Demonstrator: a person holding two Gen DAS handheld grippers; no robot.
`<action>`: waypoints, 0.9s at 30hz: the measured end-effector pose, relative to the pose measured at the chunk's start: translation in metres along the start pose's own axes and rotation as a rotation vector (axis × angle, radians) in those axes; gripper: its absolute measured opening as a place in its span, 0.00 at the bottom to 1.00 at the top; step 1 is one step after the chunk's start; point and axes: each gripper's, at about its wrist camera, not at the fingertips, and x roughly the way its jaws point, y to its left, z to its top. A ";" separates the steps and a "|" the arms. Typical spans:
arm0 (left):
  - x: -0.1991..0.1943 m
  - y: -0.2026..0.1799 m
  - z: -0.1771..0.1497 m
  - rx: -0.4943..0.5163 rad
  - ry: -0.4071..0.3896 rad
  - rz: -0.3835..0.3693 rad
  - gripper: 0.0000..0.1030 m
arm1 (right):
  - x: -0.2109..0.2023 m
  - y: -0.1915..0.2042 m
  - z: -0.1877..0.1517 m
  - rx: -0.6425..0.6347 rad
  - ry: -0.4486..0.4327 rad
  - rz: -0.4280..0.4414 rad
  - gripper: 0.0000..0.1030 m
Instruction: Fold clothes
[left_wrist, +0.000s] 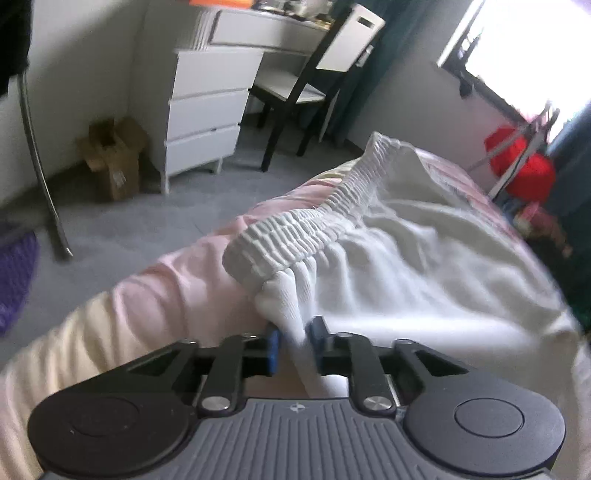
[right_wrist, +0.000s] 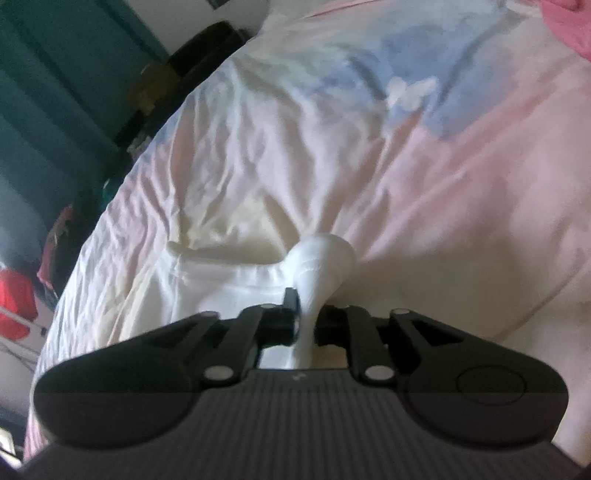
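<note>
the left gripper (left_wrist: 294, 341) is clamped on a bunched fold of a white garment (left_wrist: 424, 266), the cloth pinched between its blue pads (left_wrist: 274, 350) and running back under the gripper body. just ahead of the fingers and a little to the left, the garment's ribbed elastic waistband (left_wrist: 295, 229) curls up and runs away toward the far edge of the bed (left_wrist: 166, 295). the rest of the white cloth spreads to the right of the gripper over the pink and cream bedspread.

the right gripper (right_wrist: 306, 321) is also closed on the white garment (right_wrist: 221, 288): a twisted neck of cloth is squeezed between its fingers and swells into a rounded lump just ahead of them. the flat part of the garment lies to the left of that gripper on the bedspread (right_wrist: 461, 166), near the bed's left edge.

beyond the bed in the left view stand a white chest of drawers (left_wrist: 207, 110), a dark-framed chair (left_wrist: 317, 74) and a cardboard box (left_wrist: 114, 155) on the grey floor.
</note>
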 end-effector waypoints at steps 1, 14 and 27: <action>0.000 -0.002 -0.002 0.027 -0.001 0.016 0.36 | -0.002 0.003 0.000 -0.015 -0.002 0.002 0.45; -0.045 -0.102 -0.035 0.337 -0.099 -0.125 0.68 | 0.013 0.070 -0.009 -0.372 -0.137 0.157 0.75; -0.015 -0.255 -0.123 0.556 -0.120 -0.303 0.73 | 0.030 0.115 -0.013 -0.687 -0.194 0.216 0.73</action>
